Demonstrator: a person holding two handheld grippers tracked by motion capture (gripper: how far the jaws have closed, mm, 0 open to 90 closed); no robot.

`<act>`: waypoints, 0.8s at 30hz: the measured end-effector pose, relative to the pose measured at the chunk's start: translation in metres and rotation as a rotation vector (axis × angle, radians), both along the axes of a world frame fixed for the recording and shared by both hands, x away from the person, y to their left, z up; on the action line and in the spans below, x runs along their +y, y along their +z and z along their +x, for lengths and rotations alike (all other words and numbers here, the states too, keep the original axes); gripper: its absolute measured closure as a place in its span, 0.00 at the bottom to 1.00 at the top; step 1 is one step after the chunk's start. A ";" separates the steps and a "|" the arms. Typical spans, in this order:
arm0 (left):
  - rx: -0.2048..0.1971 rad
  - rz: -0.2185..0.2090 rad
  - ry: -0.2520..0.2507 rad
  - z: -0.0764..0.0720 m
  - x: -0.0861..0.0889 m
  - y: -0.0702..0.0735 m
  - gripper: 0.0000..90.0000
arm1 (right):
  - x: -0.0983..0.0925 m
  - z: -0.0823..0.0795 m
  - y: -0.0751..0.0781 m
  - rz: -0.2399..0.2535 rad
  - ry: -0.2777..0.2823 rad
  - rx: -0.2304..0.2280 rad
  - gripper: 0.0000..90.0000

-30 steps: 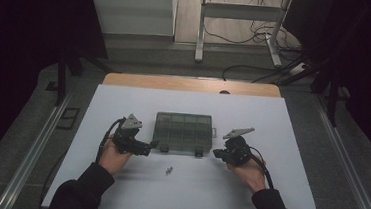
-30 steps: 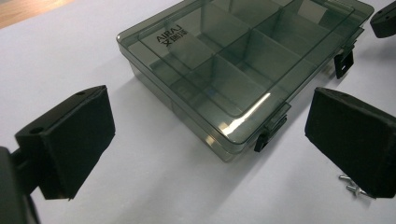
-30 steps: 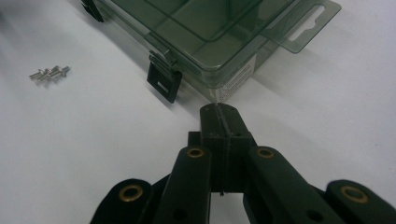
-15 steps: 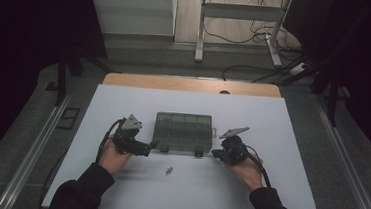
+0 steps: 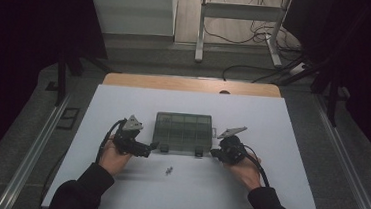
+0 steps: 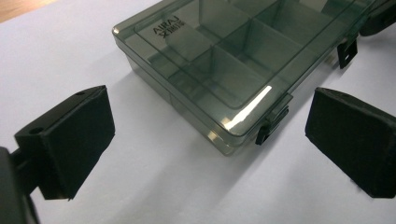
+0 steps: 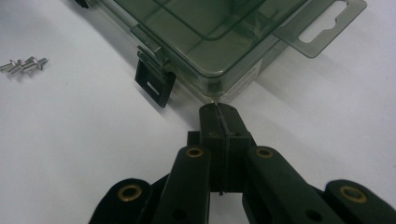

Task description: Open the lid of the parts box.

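Nearest, two dark sleeves come in over the white surface (image 5: pixel 271 141), each hand holding tongs. Left tongs (image 6: pixel 210 140) stand released, their black pads spread wide on either side of the near left corner of the box (image 5: pixel 183 133), touching nothing. Right tongs (image 7: pixel 219 112) are clenched on nothing, the pads pressed flat together with their tip just at the box's near right corner. Between the hands, a few small screws (image 5: pixel 169 171) lie loose on the sheet. Just beyond them sits the box, smoky clear plastic with divided compartments, lid down, two black latches (image 7: pixel 154 81) hanging off its near edge. Farther off, a strip of bare wood (image 5: pixel 190 84) edges the surface, then grey floor, metal legs (image 5: pixel 200 25), trailing cables (image 5: pixel 259 35) and a dark room on both sides.
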State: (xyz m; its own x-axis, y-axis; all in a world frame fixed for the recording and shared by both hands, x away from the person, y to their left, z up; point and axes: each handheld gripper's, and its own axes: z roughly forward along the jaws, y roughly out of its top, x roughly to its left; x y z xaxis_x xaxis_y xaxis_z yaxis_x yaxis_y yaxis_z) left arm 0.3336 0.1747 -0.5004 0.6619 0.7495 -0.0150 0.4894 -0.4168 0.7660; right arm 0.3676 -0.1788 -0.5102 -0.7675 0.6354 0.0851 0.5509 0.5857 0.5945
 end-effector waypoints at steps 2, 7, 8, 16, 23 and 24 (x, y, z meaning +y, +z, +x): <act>0.000 0.003 0.000 0.000 0.000 0.000 0.02 | 0.000 0.000 0.000 0.001 0.000 -0.001 0.99; 0.002 -0.001 0.001 0.000 0.001 0.000 0.02 | -0.001 -0.001 0.002 0.011 -0.007 -0.004 0.99; 0.003 0.001 0.001 0.000 0.001 0.000 0.02 | -0.001 -0.001 0.003 0.015 -0.007 -0.004 0.99; 0.008 0.013 -0.002 0.000 0.001 -0.001 0.02 | -0.003 -0.002 0.006 0.034 -0.010 -0.012 0.99; 0.013 0.030 -0.005 0.000 0.001 -0.003 0.02 | -0.003 -0.003 0.007 0.032 -0.005 -0.014 0.99; 0.013 0.030 -0.005 0.000 0.001 -0.003 0.02 | -0.003 -0.003 0.007 0.034 -0.006 -0.014 0.99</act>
State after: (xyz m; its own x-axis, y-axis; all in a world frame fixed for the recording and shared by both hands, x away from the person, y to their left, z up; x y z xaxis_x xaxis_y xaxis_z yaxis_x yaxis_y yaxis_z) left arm 0.3336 0.1759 -0.5034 0.6653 0.7466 -0.0012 0.4974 -0.4420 0.7465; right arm 0.3642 -0.1817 -0.5028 -0.7647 0.6372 0.0961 0.5463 0.5618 0.6212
